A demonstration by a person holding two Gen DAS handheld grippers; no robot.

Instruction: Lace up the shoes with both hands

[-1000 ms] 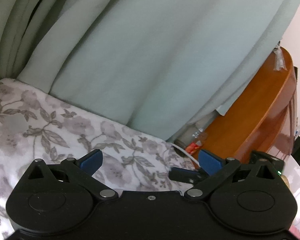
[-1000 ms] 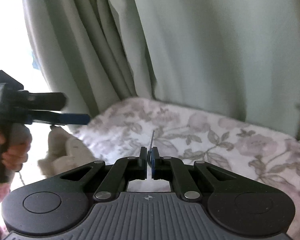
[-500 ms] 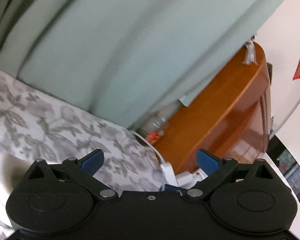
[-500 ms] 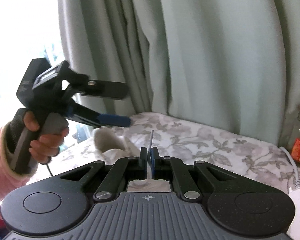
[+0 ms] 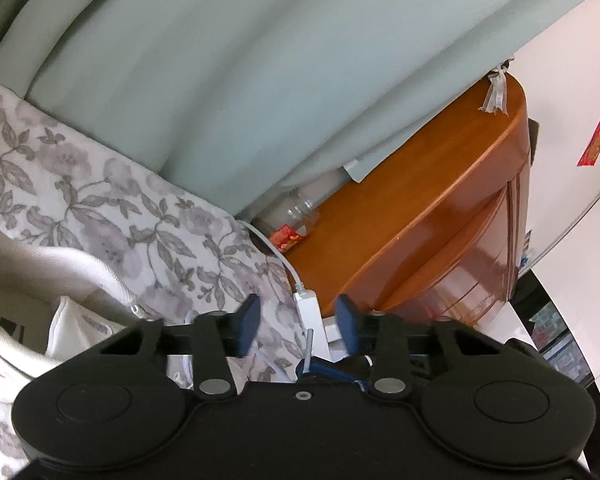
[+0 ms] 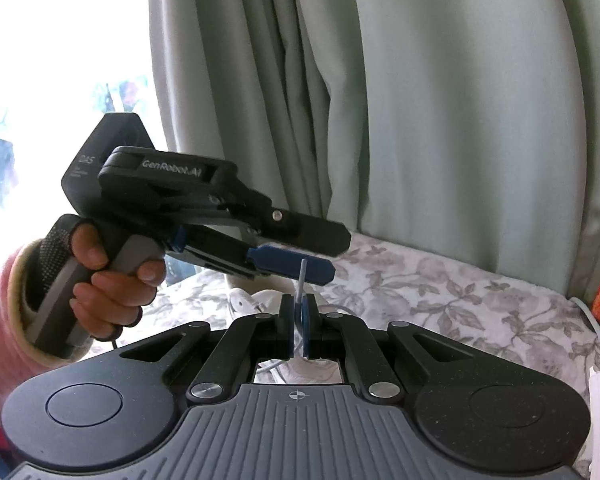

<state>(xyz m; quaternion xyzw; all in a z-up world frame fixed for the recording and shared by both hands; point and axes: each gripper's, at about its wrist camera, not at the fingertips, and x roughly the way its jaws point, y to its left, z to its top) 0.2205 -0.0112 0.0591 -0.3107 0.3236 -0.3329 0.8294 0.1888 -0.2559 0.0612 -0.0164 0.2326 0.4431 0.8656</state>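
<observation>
The lace tip (image 6: 301, 280) sticks straight up out of the right gripper (image 6: 299, 328), whose fingers are pinched together on it, so that one's clamped on the lace. In the left wrist view the same tip (image 5: 309, 342) pokes up just below and between the left gripper's (image 5: 298, 322) blue pads (image 5: 249, 320), which are spread apart with nothing in them, so the left one is released. From the right wrist view the left gripper (image 6: 320, 252) hangs right above the tip, one blue pad just behind it; can't tell if they touch. A hand (image 6: 112, 280) in a pink sleeve (image 6: 4, 344) grips its handle. The shoe (image 5: 40, 304), white, sits on the floral sheet (image 5: 100, 200) at the left of the left view, beside and below the gripper; a bit of it (image 6: 312, 370) shows under the right gripper too. A white cable (image 5: 278, 258) runs past a jar (image 5: 294, 222) by the wooden cabinet (image 5: 440, 220), curtain (image 6: 440, 100) behind it all.
</observation>
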